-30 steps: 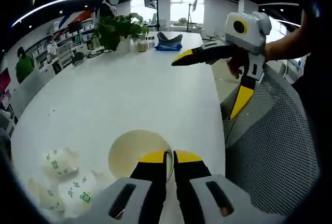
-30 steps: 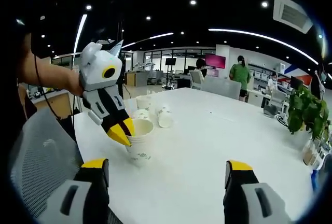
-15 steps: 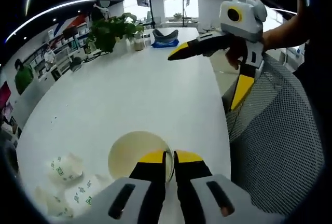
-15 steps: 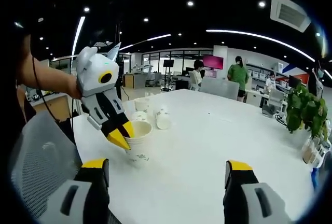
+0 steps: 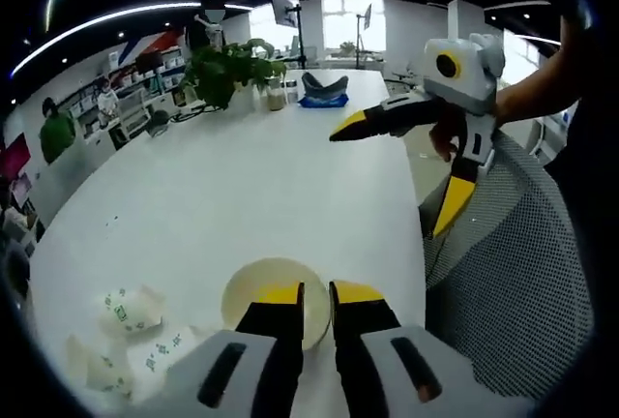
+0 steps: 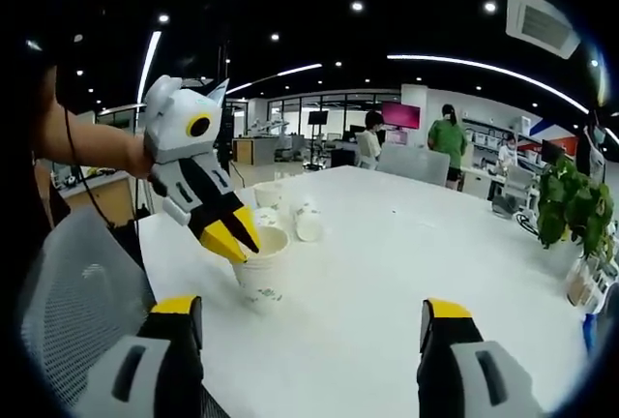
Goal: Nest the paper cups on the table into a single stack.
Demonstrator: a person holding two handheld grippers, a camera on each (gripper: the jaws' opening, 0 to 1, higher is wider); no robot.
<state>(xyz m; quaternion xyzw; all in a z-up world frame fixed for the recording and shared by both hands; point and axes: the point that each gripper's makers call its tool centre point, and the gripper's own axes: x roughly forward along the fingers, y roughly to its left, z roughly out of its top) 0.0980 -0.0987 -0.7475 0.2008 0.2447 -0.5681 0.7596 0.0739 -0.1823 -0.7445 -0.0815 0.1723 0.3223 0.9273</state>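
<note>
The left gripper (image 5: 313, 294) pinches the near rim of an upright white paper cup with green print (image 6: 262, 270), jaws narrow across the wall, at 6 o'clock in the left gripper view. More white printed paper cups (image 5: 128, 310) lie at 8 o'clock on the white table (image 5: 242, 176). The right gripper (image 6: 314, 326) hangs wide open, holding nothing. Step in hand looks like a cup pick-up; the next move likely calls for carrying it over another cup and seating it squarely.

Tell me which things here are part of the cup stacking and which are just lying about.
Part of the job:
- upright paper cup, its rim between the left tool tips
- loose paper cups on the table

Lying about:
- potted plant
- mesh chair
</note>
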